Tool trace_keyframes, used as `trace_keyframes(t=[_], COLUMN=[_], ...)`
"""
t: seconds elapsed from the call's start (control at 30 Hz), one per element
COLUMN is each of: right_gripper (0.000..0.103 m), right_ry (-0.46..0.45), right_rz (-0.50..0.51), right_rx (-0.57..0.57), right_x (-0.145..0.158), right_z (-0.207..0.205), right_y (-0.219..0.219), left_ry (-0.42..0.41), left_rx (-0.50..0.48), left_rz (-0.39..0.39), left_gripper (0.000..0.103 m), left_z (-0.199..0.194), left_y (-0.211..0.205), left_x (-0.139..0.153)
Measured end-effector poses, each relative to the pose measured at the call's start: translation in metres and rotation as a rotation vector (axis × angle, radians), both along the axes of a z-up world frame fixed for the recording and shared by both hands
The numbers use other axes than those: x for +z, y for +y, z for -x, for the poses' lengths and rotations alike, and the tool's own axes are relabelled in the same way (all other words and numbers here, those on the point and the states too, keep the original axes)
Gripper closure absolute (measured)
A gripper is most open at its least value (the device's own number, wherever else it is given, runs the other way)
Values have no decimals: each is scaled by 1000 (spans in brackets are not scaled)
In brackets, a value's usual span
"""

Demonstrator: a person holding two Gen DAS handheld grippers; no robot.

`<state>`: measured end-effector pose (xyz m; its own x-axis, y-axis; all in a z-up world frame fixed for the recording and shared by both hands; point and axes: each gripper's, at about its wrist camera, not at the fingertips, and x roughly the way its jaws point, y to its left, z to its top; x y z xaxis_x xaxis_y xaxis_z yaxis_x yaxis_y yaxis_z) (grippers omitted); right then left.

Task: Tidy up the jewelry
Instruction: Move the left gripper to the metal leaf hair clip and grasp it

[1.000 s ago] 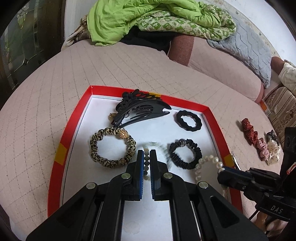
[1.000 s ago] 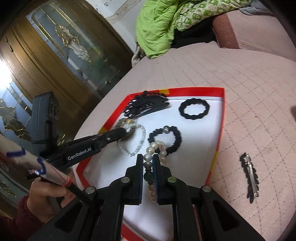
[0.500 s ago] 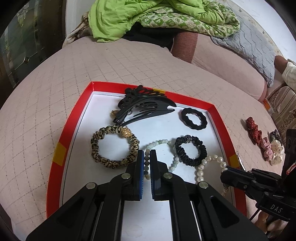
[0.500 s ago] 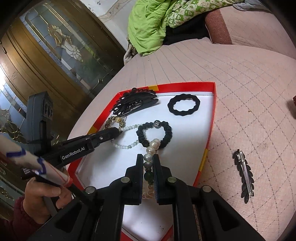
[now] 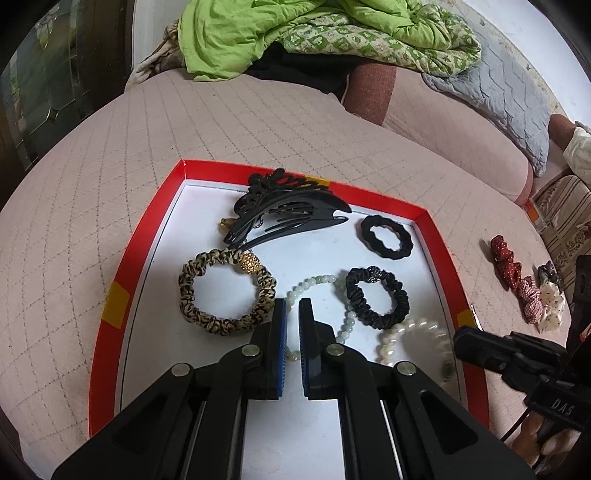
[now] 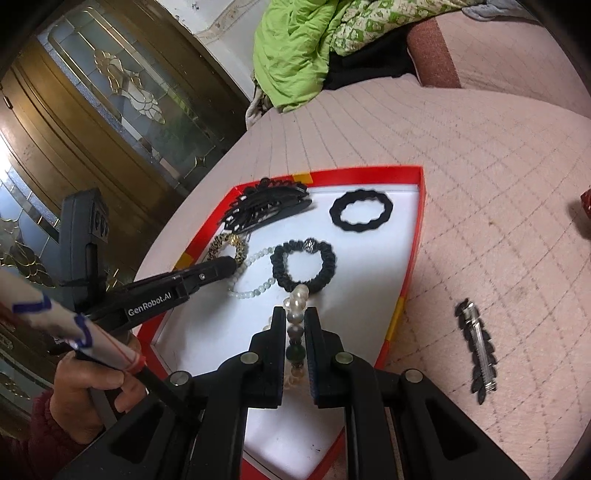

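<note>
Two handheld grippers work over a shallow white tray with a red rim that sits on a quilted pink bedcover. The left gripper has its jaws nearly closed on a pale green bead bracelet, whose strand runs up between the blue pads. The right gripper is clamped on a white pearl bracelet, with a darker bead caught between the jaws.

Both bracelets lie inside the tray, touching a black satin scrunchie. Beside them rest a leopard-print scrunchie, a plain black hair tie and a large black hair comb clip.

The likeliest trouble is tangling. The pearl loop touches the black scrunchie, so pulling it away could drag the scrunchie along. The green beads sit just beside the leopard scrunchie and could snag it likewise. Round, smooth beads may also roll out of a narrow pinch, and a hard pull on both strands at once could strain their elastic.

Outside the tray, a black leaf-shaped hair clip and a cluster of red, black and cream scrunchies lie on the cover. A green quilt is heaped at the far end, with a grey cushion nearby. A wooden door with patterned glass stands to the side.
</note>
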<state>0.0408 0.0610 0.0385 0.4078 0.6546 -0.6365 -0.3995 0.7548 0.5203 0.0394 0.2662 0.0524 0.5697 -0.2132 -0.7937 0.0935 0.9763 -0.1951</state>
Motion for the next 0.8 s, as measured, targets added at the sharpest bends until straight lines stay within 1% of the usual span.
trace_keyframes(t=[0.13,0.23,0.33,0.47,0.6,0.67,0.73,0.77,0.8], right_gripper=[91,91,91,89,86,83,82,81,78], right_ry=[-26,-62,-90,-60,2,21,5,-1,-2], right_rz=[-37,-43,-22,33,109,152,194,199,193], right_rx=[-25,-72,-153,-214,-193,-143,-139,-139,-146], right_x=[13,26,35,30,14,6,3,4,5], right_z=[-2,-4,-7,-10,-10,-10,-8,-8,-8], right_y=[-16,-39,-73,-104,-103,-90,-83,-82,-84], left_ry=[-38,-71,-96,-108,-110,-112,-109,-107,-108], left_rx=[-3,-11,-37,-80,-105,-111,-121,-125,-126], left_rz=[25,40,52,50,35,25,23,25,24], left_gripper=[97,97,97,96,94,92,91,91,91], left_z=[3,5,7,7,8,9,10,11,11], left_y=[-1,-5,-13,-30,-40,-41,-42,-42,-43], left_x=[8,14,20,23,22,22,22,22,21])
